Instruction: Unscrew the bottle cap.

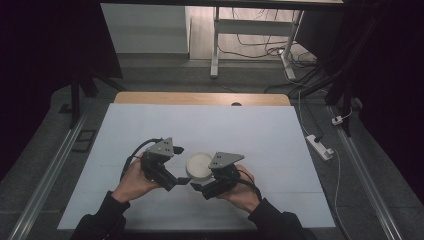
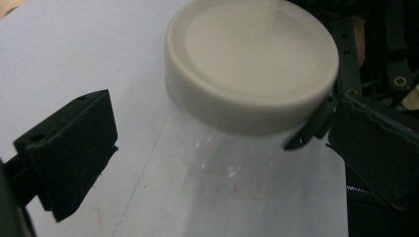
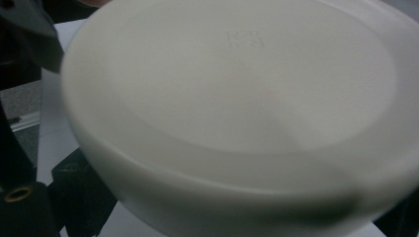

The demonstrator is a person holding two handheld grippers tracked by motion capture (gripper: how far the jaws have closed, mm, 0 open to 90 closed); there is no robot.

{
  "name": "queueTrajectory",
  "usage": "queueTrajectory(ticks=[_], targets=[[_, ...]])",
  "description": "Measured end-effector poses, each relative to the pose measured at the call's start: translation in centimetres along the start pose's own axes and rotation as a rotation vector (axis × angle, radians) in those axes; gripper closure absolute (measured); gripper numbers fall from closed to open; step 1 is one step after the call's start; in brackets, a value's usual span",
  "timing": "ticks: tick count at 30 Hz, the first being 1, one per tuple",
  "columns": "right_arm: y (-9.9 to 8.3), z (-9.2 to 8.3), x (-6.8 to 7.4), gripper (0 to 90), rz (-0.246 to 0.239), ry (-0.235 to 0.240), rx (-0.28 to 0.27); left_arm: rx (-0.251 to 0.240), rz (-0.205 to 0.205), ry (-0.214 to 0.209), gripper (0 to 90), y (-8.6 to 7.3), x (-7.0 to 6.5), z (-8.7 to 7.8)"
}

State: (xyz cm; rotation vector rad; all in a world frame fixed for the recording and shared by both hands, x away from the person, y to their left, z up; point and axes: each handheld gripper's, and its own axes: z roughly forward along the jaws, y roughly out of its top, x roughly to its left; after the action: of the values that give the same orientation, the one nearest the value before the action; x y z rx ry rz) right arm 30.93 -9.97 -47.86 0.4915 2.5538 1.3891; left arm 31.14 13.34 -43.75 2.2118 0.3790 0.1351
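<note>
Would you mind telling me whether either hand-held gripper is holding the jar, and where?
Cannot be told for certain: the jar stands between both, the white lid close to the right hand-held gripper; the left hand-held gripper looks open.

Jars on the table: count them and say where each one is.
1. A clear jar with a white lid stands on the white tabletop, between the left gripper and the right gripper.

The jar (image 2: 232,163) at the frame's centre looks like clear glossy plastic, and its cream lid (image 2: 252,64) is smooth matt plastic. The jaws at lower left are matt black. The white table cover (image 1: 250,130) seems matt, perhaps paper.
</note>
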Motion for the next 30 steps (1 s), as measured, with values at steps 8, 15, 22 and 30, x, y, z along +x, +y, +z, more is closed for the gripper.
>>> queueTrajectory(ticks=[8,15,22,30], targets=[[0.0,0.2,0.4,6.5,-0.019,0.08,-0.001,-0.026,0.075,-0.131,0.4,0.8,0.1,1.5],[0.0,0.2,0.8,6.5,-0.051,0.131,-0.009,-0.052,0.126,-0.182,6.9,1.1,-0.3,2.2],[0.1,0.1,0.7,6.5,-0.044,0.098,-0.007,-0.068,0.078,-0.111,7.7,1.1,-0.7,2.3],[-0.1,0.2,0.2,6.6,0.01,-0.003,0.004,-0.043,-0.059,0.052,7.7,2.0,-1.5,3.2]])
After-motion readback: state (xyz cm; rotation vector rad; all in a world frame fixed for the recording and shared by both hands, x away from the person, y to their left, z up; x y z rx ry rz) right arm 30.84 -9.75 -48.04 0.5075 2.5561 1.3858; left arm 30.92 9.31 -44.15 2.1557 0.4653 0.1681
